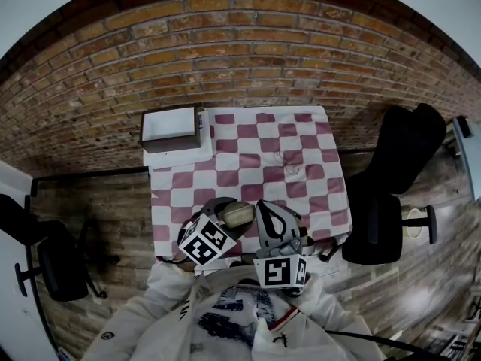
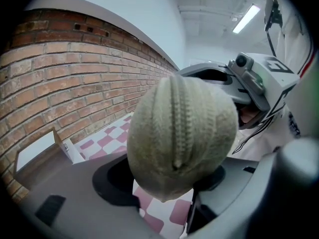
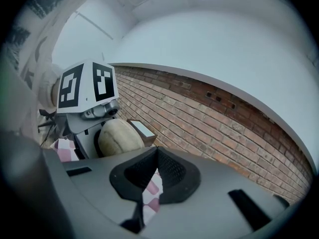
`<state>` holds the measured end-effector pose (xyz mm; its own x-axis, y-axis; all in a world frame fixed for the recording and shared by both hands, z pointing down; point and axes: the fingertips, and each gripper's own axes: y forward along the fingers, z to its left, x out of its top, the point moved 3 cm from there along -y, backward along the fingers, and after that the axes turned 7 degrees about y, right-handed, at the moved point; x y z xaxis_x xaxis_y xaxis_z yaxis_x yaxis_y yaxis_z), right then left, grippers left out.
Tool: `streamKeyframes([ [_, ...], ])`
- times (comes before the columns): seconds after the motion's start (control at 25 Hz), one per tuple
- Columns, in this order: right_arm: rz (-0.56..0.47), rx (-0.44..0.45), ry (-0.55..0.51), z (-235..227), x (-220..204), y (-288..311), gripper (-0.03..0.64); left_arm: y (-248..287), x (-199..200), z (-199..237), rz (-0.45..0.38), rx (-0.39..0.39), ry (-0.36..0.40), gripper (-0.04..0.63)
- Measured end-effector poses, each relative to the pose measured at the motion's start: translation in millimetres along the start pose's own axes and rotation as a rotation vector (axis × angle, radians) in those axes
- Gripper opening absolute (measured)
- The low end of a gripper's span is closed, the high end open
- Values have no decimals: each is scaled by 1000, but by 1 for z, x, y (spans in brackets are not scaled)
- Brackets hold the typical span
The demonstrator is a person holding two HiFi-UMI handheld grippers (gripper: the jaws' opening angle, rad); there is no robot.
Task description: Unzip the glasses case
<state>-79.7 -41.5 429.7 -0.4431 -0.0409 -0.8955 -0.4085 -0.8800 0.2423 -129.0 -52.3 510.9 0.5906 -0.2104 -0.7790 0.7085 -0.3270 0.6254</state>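
Glasses case (image 2: 182, 138), zip (image 2: 178, 128) closed, is clamped between the left gripper (image 2: 164, 183) jaws; the right gripper (image 3: 155, 156) jaws are pressed together.

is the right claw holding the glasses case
No, the right claw is shut on nothing, and the glasses case sits apart from it in the left claw.

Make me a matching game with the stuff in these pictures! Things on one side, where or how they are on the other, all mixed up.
Things:
1 glasses case
2 right gripper
3 box
4 tablecloth

Clues:
A shut, holding nothing
B red and white checks
C next to the brick wall, open on top
D held by the left gripper

Pairs: 1-D, 2-A, 3-C, 4-B
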Motion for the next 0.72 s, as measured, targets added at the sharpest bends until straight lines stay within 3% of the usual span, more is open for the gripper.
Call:
streamKeyframes([
  [0.36,36,19,33,3,-9,-2,15,3,-5,-8,-8,-28,4,285],
  [0.52,37,72,104,-2,-13,-2,17,6,-5,-11,-43,-43,-11,285],
  [0.72,-3,135,94,-13,-8,1,18,7,5,-5,-59,-9,-51,285],
])
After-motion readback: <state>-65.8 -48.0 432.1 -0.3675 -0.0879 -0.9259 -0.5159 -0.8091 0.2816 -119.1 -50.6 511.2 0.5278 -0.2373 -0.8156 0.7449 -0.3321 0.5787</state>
